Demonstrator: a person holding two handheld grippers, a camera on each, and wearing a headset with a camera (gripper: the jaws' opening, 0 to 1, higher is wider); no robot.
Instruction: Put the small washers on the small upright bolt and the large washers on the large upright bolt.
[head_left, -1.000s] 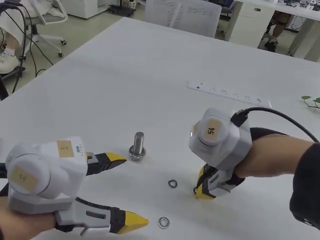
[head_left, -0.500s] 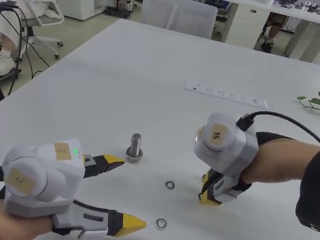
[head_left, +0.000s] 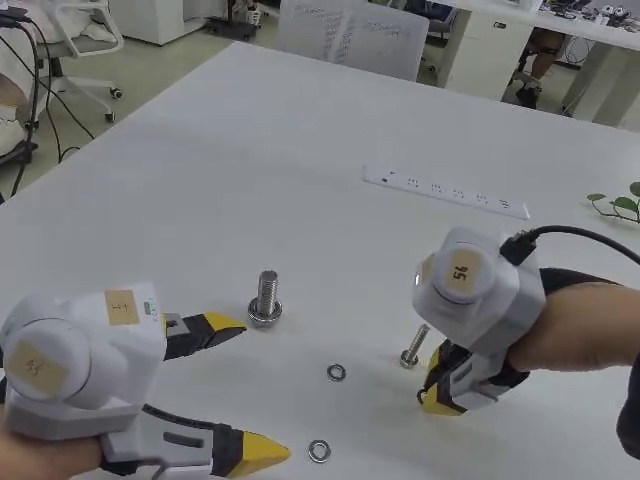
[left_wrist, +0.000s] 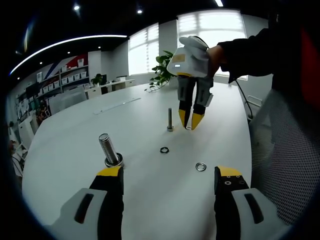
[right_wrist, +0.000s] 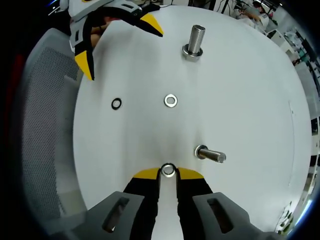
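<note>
Washer (right_wrist: 168, 170) pinched between right gripper (right_wrist: 168, 173) tips (small bolt (right_wrist: 210, 154) just beside).

A broad white table (head_left: 300, 150) stood in an open office, with a white power strip (head_left: 445, 190) lying on it and a mesh-backed chair (head_left: 350, 35) at its far edge. Beyond it were a pale floor (head_left: 160, 55), a swivel chair (head_left: 85, 30) and more desks (head_left: 490, 45). The left gripper view showed large bright windows (left_wrist: 210, 30), ceiling spotlights (left_wrist: 76, 7), wall shelves (left_wrist: 70, 77) and a leafy plant (left_wrist: 161, 67).
</note>
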